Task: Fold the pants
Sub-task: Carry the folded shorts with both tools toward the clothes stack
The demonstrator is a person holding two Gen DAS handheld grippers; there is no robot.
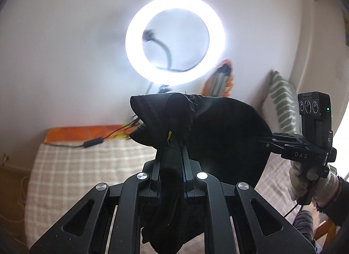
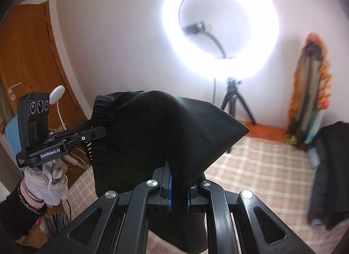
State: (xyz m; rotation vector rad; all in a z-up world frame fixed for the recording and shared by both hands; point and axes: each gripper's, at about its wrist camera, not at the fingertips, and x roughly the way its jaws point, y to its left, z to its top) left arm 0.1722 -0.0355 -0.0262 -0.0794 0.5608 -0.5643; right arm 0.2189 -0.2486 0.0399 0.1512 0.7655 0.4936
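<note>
Two grippers: both of ours are raised over the bed, each pinching a part of one pair of black pants (image 1: 222, 136).
Left gripper (image 1: 169, 166): our fingers (image 1: 156, 166) are drawn close together on a bunched strip of black cloth; the strip runs back between them toward the camera and hangs below the linkage.
Cloth above left fingers: a stitched, frayed edge folds over just past the tips, with a small yellow mark (image 1: 169, 137) beside the seam.
Right gripper (image 2: 178, 188): our blue-padded fingers (image 2: 167, 188) clamp a fold of the pants, which rises past the tips into a broad peak and also droops beneath the gripper.
Pants between grippers: in the right wrist view the ribbed waistband (image 2: 104, 105) sits at the left end, where the other gripper's tips meet the cloth; in the left wrist view the cloth bulges rightward to the tips of the other gripper.
Hands: we see a white-gloved hand (image 2: 47, 182) under each opposite gripper.
Bed (image 1: 87, 162): a checked cover lies below the hanging cloth.
Ring light (image 1: 175, 40): lit, on a tripod (image 2: 234, 101) by the white wall.
Dark clothing (image 2: 329, 173): heaped at the right side of the bed, blurred.
</note>
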